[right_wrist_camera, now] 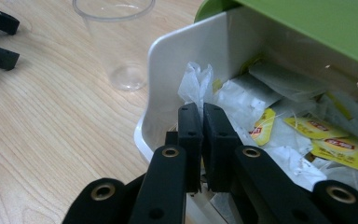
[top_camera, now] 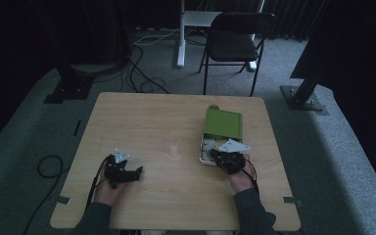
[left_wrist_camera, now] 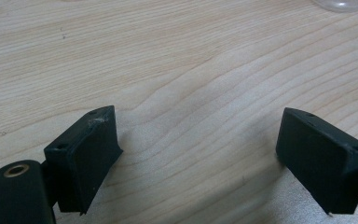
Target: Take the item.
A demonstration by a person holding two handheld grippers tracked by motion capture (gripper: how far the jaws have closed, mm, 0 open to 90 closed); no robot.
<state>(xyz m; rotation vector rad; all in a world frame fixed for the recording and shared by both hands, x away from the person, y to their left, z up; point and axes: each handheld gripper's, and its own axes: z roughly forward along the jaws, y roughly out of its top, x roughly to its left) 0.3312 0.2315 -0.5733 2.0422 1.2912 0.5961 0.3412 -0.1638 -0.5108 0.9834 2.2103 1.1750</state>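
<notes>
**Right gripper pinched on a tea bag inside the white box**

Your right gripper (right_wrist_camera: pixel 200 109) has its 2 black jaws pressed almost together at the rim of the white box (right_wrist_camera: pixel 186 60), and a crumpled white tea bag (right_wrist_camera: pixel 195 84) sits pinched between the tips. That tea bag is thin, papery and creased, and it lies at the near corner of the box, just inside the smooth, rounded plastic wall. More tea bags (right_wrist_camera: pixel 307 135) fill the box behind it, soft white paper with glossy yellow tags. A flat green lid (right_wrist_camera: pixel 307 23) stands raised over the far side.

Your left gripper (left_wrist_camera: pixel 198 154) rests low over the table (left_wrist_camera: pixel 168 56), its 2 blocky matte jaws spread wide apart with bare wood grain between them. You hold nothing in it.

Between your hands stands a clear plastic cup (right_wrist_camera: pixel 116 42), upright, round and thin-walled, just beside the box and not touching it. The tabletop is pale laminate with a wavy grain and rounded corners.
</notes>
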